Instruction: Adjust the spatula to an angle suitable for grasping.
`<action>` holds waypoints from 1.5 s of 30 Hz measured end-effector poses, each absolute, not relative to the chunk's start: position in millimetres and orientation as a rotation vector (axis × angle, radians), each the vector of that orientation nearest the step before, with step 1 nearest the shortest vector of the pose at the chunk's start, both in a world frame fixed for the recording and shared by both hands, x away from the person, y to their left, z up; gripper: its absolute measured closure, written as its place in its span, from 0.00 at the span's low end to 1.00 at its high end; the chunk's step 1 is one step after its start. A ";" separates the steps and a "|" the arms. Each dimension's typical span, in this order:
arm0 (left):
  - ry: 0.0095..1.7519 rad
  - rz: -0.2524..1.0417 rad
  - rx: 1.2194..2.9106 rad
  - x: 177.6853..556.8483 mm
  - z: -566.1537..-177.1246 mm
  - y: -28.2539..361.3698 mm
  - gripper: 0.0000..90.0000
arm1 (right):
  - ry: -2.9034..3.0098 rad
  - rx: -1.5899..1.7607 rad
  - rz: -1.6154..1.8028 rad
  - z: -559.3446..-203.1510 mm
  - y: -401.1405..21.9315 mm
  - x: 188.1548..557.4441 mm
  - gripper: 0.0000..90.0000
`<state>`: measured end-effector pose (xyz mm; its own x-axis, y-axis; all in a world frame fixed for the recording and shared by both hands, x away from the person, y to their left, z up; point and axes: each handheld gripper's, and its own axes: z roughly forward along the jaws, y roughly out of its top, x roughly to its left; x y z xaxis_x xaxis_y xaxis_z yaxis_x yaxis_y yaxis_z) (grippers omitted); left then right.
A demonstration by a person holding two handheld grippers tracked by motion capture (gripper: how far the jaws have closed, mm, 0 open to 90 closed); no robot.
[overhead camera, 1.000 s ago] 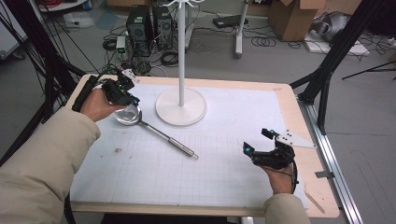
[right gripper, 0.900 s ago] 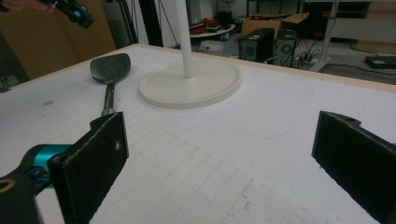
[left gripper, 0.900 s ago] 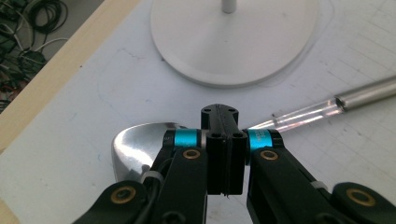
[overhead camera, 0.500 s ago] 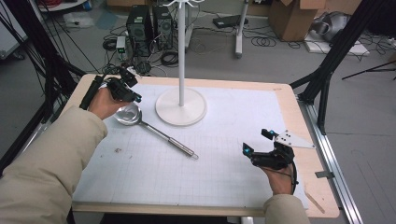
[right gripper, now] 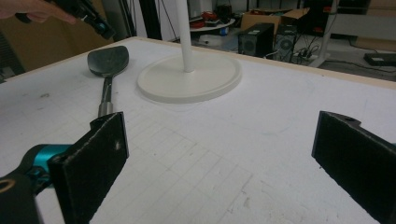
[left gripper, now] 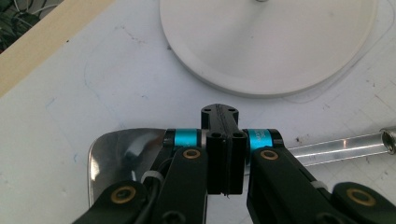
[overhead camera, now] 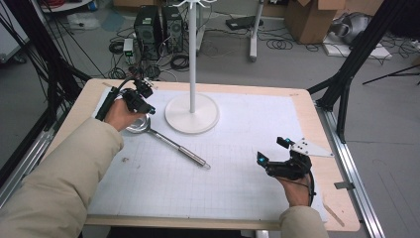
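Observation:
A metal spatula [overhead camera: 171, 143] lies on the white mat, its blade [left gripper: 119, 151] to the far left and its handle [left gripper: 336, 147] running toward the middle. My left gripper [overhead camera: 149, 110] hovers just over the blade's edge, between the blade and the stand's round base [overhead camera: 192, 115]. In the left gripper view my left gripper [left gripper: 219, 114] has its jaws pressed together with nothing between them. My right gripper [overhead camera: 272, 150] rests near the front right of the mat, and in the right gripper view my right gripper [right gripper: 224, 140] stands wide open and empty, facing the spatula [right gripper: 107, 63].
A white pole stand [right gripper: 189, 74] rises from the mat's far middle. The wooden table edge [overhead camera: 317, 124] frames the mat [overhead camera: 237, 124]. Computer towers, cables and boxes lie on the floor beyond. A black frame post [overhead camera: 346, 84] stands at the right.
My left gripper has come down and shifted slightly right, closer to the spatula's blade. The right gripper and the spatula have stayed where they were.

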<state>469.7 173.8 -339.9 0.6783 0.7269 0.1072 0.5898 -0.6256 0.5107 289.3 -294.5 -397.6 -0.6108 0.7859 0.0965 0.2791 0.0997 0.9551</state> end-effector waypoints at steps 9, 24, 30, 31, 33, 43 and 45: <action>1.077 0.386 2.465 472.1 -351.9 167.1 0.99 | 1.942 1.042 1.533 -397.2 -294.6 288.5 0.03; 1.116 0.315 2.501 473.6 -381.7 161.3 0.99 | 1.944 1.036 1.529 -397.0 -293.9 288.3 0.03; 1.134 0.289 2.512 475.9 -389.4 160.5 0.99 | 1.941 1.038 1.533 -396.7 -294.6 287.5 0.03; 1.143 0.282 2.515 476.7 -390.9 161.2 0.99 | 1.943 1.044 1.534 -396.7 -294.2 287.2 0.03; 1.153 0.274 2.505 477.4 -393.1 162.4 0.99 | 1.944 1.043 1.533 -396.7 -293.9 287.4 0.03; 1.188 0.263 2.504 482.1 -402.2 166.1 0.99 | 1.949 1.037 1.529 -397.1 -293.6 288.1 0.03; 1.189 0.259 2.513 482.8 -403.9 166.0 0.99 | 1.950 1.040 1.528 -397.1 -293.4 288.0 0.03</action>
